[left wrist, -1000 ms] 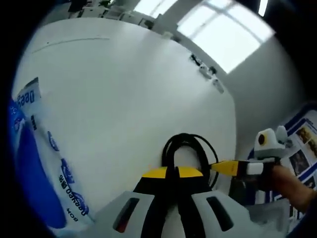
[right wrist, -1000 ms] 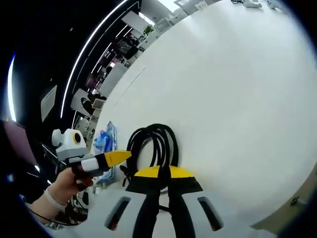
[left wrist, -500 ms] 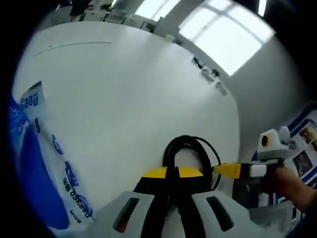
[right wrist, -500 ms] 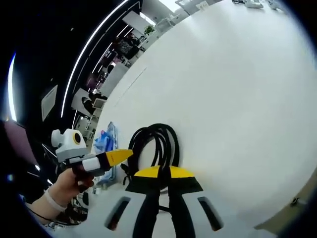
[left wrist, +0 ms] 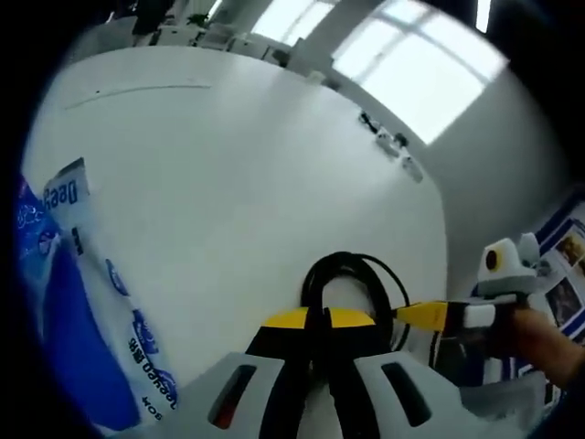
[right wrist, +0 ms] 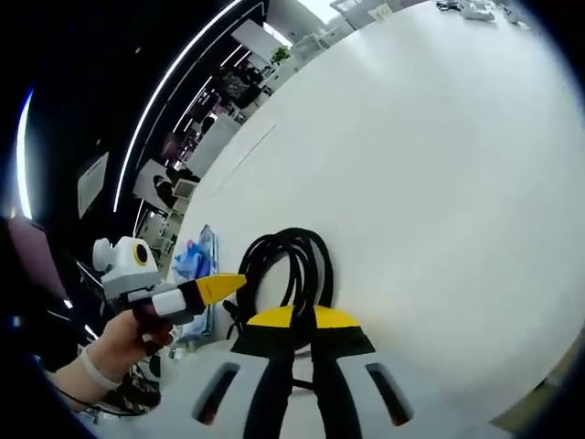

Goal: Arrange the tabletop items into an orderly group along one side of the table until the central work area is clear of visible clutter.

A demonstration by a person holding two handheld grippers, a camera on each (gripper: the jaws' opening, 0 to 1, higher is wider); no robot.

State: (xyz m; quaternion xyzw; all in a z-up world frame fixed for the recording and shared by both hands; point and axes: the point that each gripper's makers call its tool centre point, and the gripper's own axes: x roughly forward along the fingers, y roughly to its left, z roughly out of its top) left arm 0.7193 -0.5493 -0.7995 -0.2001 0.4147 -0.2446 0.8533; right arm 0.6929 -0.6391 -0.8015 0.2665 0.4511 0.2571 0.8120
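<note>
Currently, notes as label: value.

Cable: we see a black coiled cable (left wrist: 352, 279) lying on the white table (left wrist: 228, 174), at 12 o'clock just past the left gripper (left wrist: 318, 322); in the right gripper view the same coil (right wrist: 292, 265) sits just past the right gripper (right wrist: 303, 322).

Left gripper: jaws closed together; the coil's near end runs under the tips, so we cannot tell if they pinch it.

Right gripper: jaws closed together, same doubt about the cable; in the left gripper view its yellow tip (left wrist: 422, 314) enters from 3 o'clock, touching or nearly touching the coil.

Package: a blue-and-white plastic pack (left wrist: 69, 311) lies at 9 o'clock in the left gripper view, well apart from the coil.

Progress: we judge the task partly done; most of the tabletop looks bare, with cable and pack not yet grouped.

Edges: the table edge curves near at 3 o'clock beside the coil; small items (left wrist: 388, 146) sit by the far edge at 1 o'clock.

Open room: wide bare surface from 10 to 12 o'clock.
</note>
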